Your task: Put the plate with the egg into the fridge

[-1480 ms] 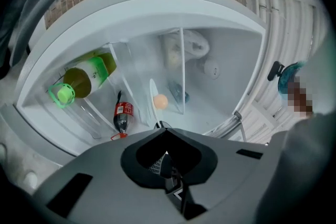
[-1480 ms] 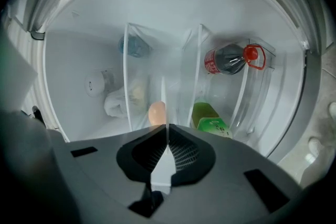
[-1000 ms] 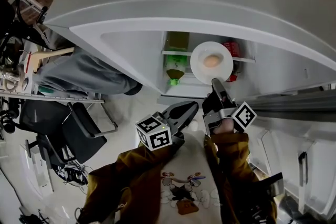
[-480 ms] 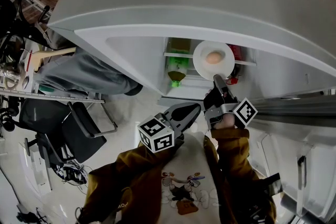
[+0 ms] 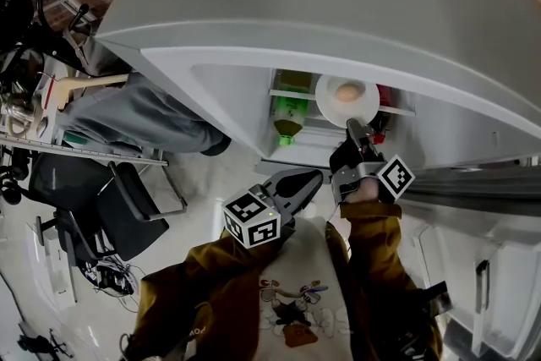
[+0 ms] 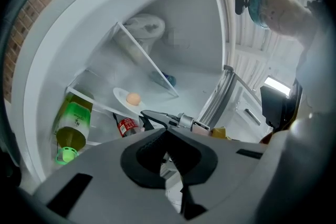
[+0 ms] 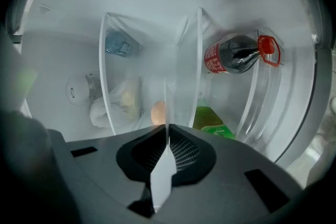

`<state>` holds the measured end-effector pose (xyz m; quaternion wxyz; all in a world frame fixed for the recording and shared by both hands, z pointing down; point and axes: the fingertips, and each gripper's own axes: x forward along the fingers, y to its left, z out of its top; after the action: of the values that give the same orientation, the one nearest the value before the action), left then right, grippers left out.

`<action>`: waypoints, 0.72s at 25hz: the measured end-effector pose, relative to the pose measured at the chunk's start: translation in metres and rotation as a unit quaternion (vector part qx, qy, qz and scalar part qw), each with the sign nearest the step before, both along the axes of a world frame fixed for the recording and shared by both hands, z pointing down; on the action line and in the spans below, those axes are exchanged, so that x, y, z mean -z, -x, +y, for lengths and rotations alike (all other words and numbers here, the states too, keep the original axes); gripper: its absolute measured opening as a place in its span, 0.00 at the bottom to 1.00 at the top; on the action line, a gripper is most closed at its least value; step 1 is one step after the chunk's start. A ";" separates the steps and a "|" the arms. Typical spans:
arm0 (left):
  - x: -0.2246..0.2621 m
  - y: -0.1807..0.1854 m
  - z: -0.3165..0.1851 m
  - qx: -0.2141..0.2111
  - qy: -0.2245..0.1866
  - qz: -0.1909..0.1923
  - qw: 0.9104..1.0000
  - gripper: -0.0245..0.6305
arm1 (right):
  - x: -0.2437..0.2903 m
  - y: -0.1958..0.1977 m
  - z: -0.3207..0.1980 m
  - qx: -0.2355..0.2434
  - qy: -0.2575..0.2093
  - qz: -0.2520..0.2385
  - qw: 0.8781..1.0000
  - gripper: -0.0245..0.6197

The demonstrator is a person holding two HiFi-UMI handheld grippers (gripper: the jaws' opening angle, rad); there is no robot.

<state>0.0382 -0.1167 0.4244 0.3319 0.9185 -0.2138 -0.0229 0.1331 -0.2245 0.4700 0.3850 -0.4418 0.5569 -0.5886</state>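
A white plate (image 5: 365, 106) carries a brown egg (image 5: 346, 92) and is held level at the open fridge (image 5: 228, 89), just above a shelf (image 5: 397, 108) with bottles. My right gripper (image 5: 353, 128) is shut on the plate's near rim. In the right gripper view the plate (image 7: 163, 178) shows edge-on as a thin white strip between the jaws of the right gripper (image 7: 167, 147), with the egg (image 7: 158, 112) behind. The left gripper view shows the plate (image 6: 122, 97) and egg (image 6: 133, 98) from the side. My left gripper (image 5: 306, 178) (image 6: 169, 147) hangs back, shut and empty.
A green bottle (image 5: 288, 110) (image 6: 72, 128) and a red-labelled cola bottle (image 6: 125, 126) (image 7: 236, 55) lie on the shelf. A glass shelf (image 6: 149, 63) and a white bag (image 7: 113, 105) sit deeper inside. A black chair (image 5: 127, 211) and a rack (image 5: 34, 118) stand to the left.
The right gripper has carried the plate and egg a little farther toward the fridge interior. The left gripper has stayed put.
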 end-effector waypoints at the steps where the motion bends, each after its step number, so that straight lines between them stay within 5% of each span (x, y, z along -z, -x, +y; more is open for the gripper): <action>1: 0.000 0.001 -0.001 0.001 0.000 0.000 1.000 0.04 | 0.000 0.000 -0.002 0.000 0.000 0.000 1.000 0.07; 18: -0.001 0.008 -0.005 0.015 0.002 0.004 1.000 0.04 | -0.003 -0.006 -0.036 0.001 0.014 0.017 1.000 0.07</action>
<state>0.0301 -0.1221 0.4253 0.3344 0.9143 -0.2263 -0.0307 0.1391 -0.2608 0.4733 0.3691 -0.4566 0.5554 -0.5890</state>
